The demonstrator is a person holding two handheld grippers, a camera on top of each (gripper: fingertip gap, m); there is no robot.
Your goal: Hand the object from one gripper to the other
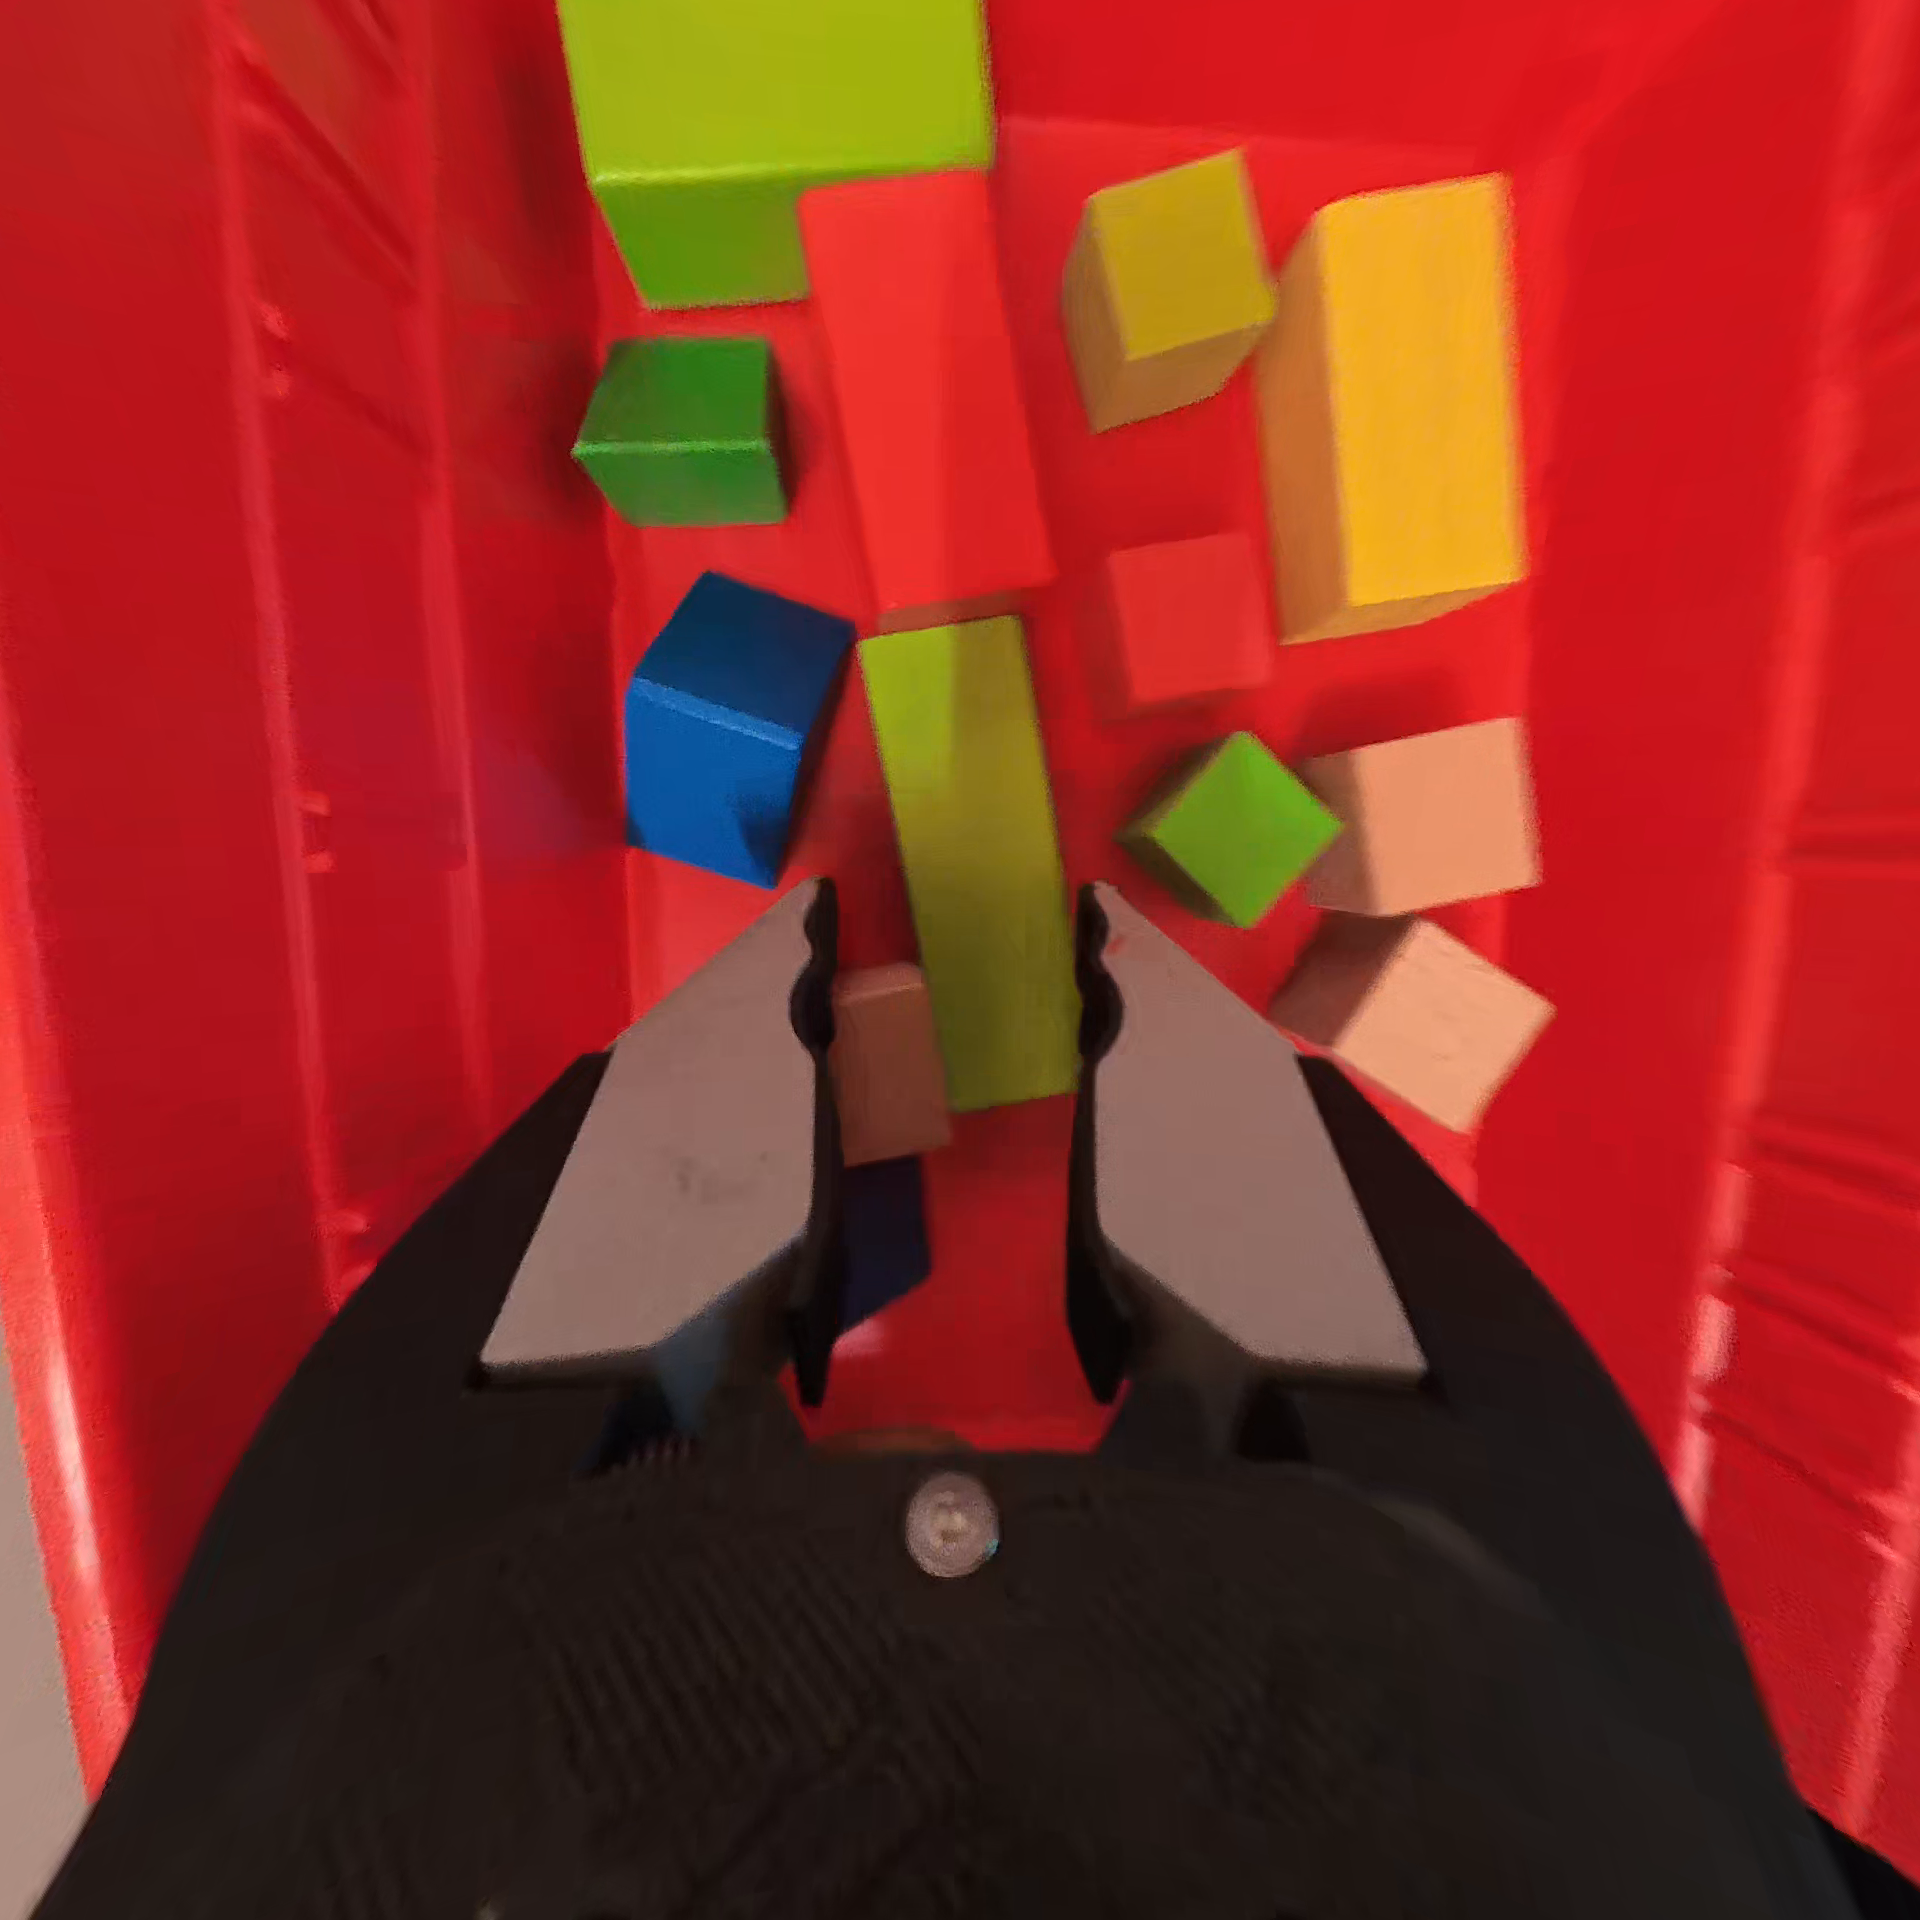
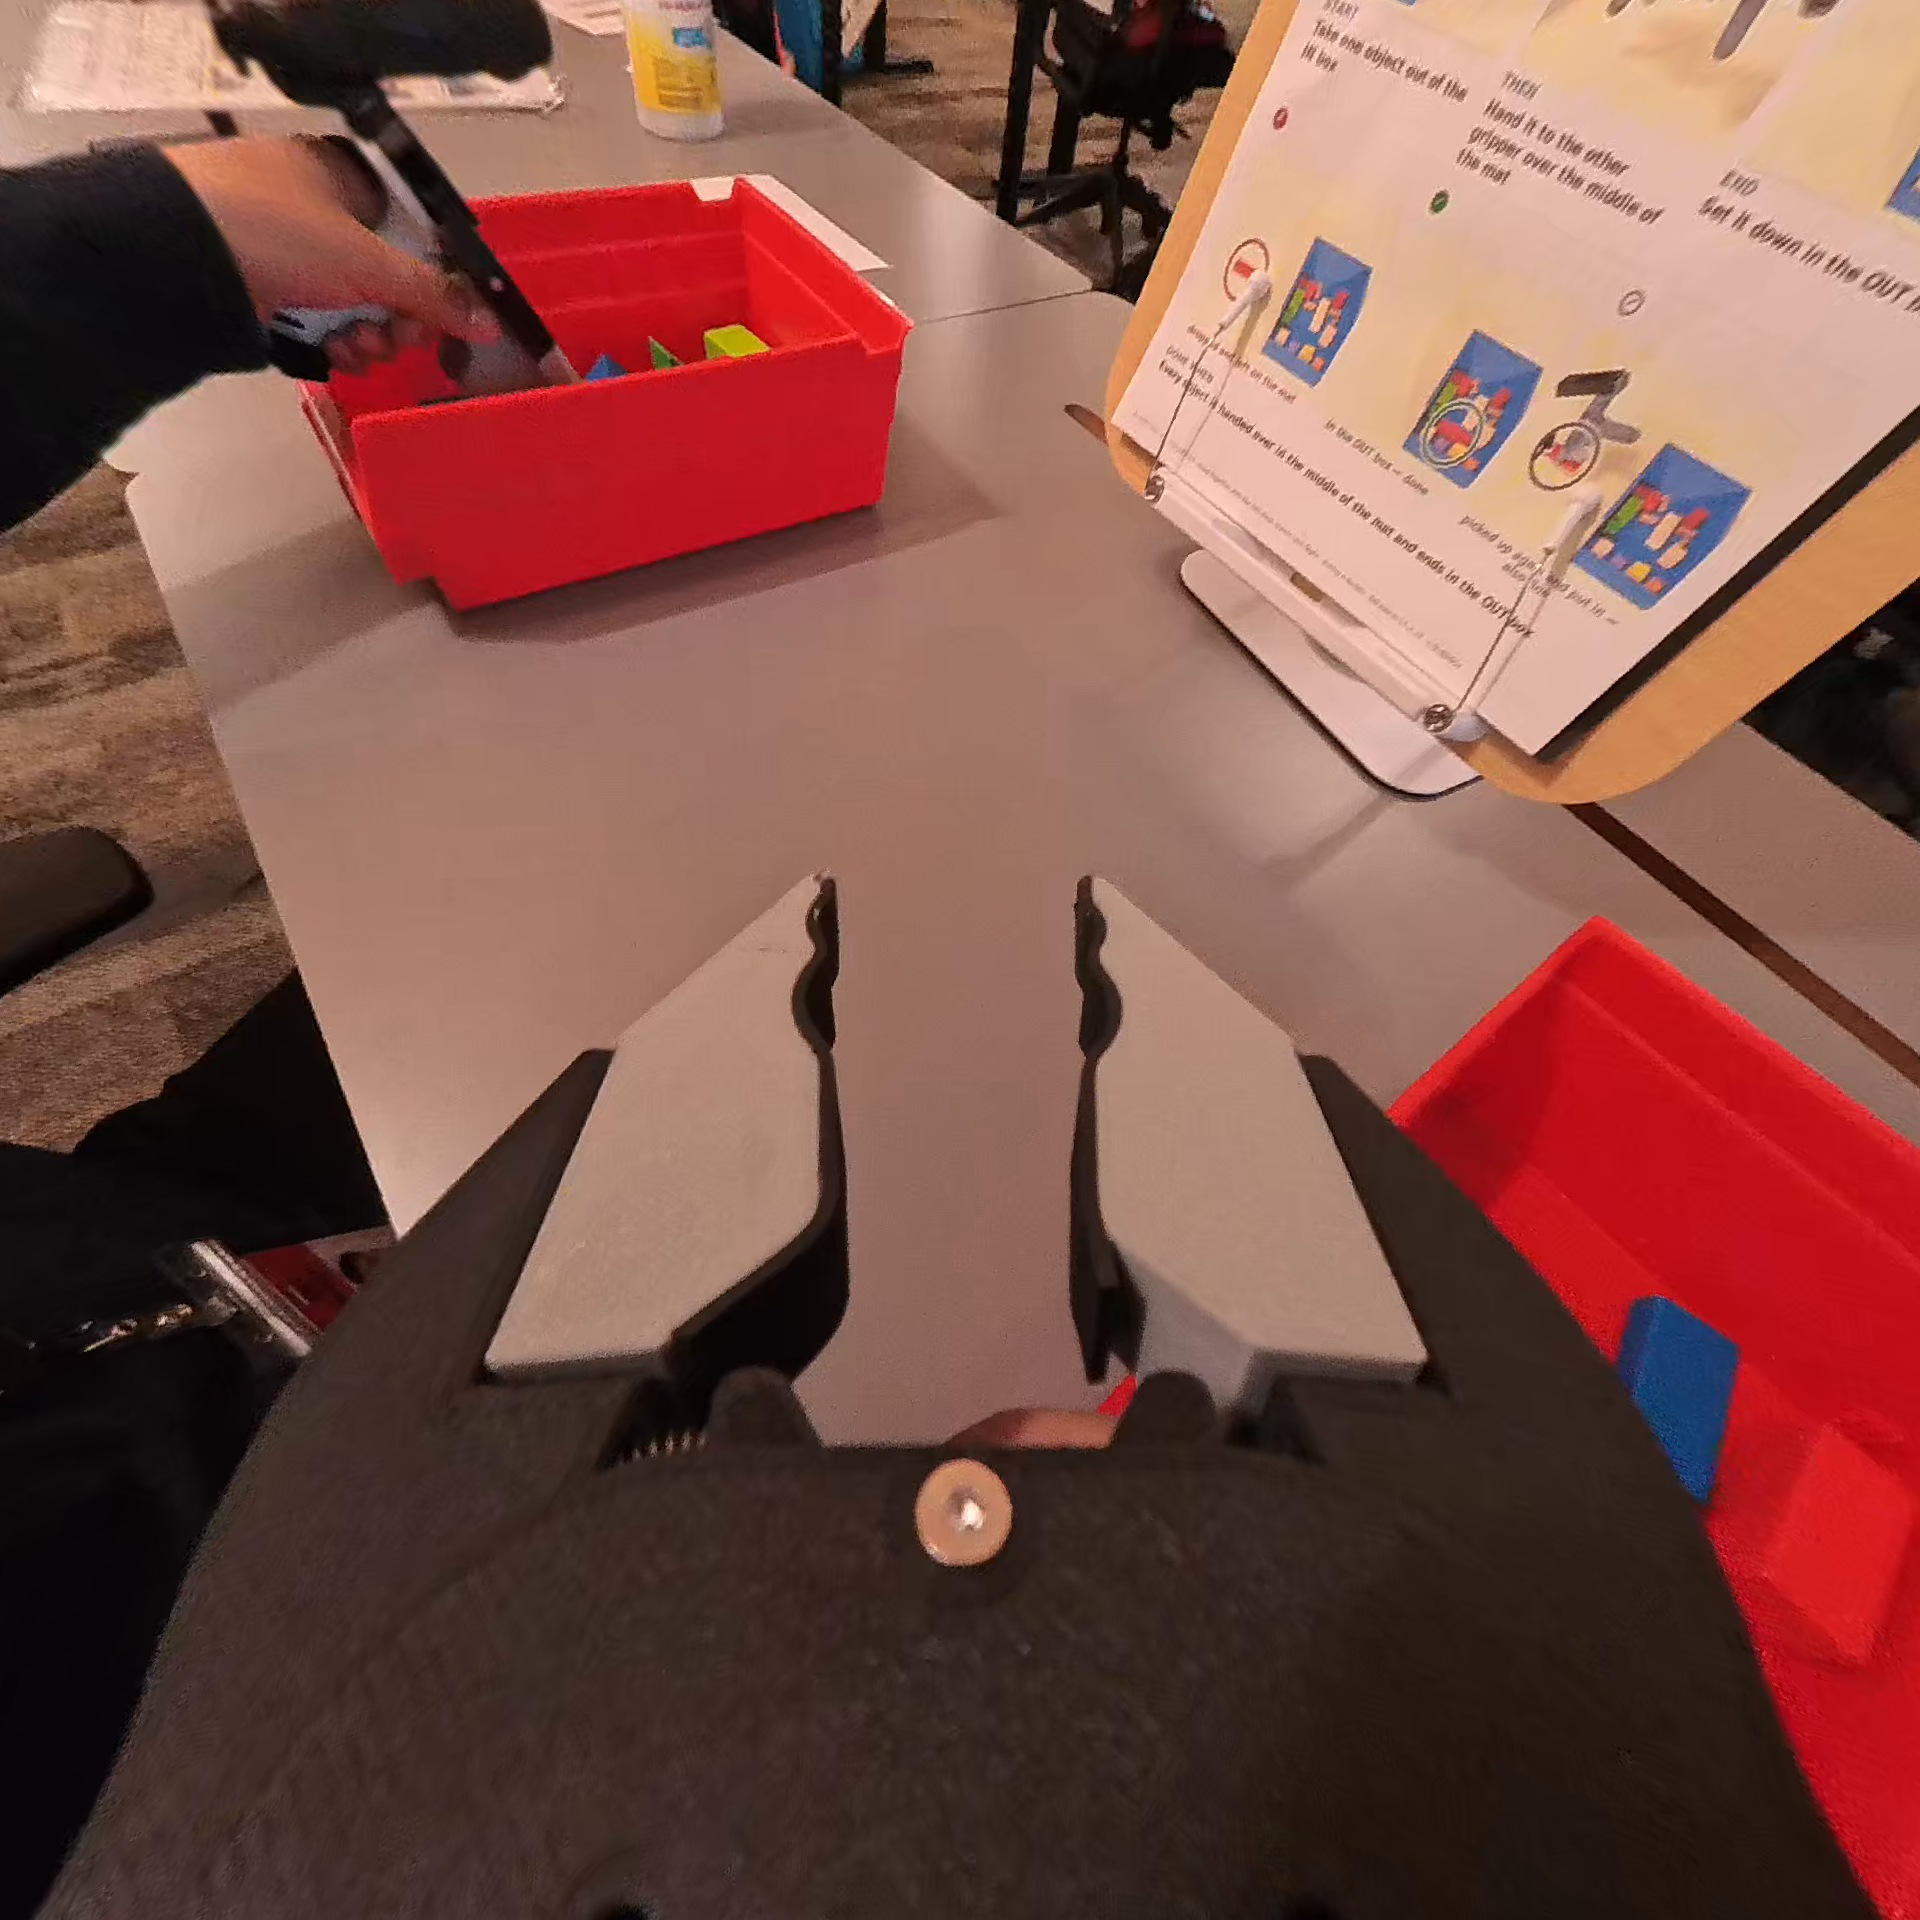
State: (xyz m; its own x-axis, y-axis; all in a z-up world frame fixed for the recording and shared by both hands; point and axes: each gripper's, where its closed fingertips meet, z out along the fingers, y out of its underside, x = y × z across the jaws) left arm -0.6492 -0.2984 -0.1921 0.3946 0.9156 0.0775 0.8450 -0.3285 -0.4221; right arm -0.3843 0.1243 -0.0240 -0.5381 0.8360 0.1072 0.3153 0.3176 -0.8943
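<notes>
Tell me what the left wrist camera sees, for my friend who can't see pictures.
The left gripper reaches open into a red bin full of coloured blocks. A long lime-green block lies between its fingers, not yet gripped. A blue cube sits left and tan blocks right.

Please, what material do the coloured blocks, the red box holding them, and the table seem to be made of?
The blocks, such as the long lime block, look like painted wood: matt colour, faint grain, and two beige ones seem unpainted. The red box looks like moulded plastic: glossy walls, ribs, rounded corners. The table seems grey laminate, smooth with a soft sheen; its core is not visible.
</notes>
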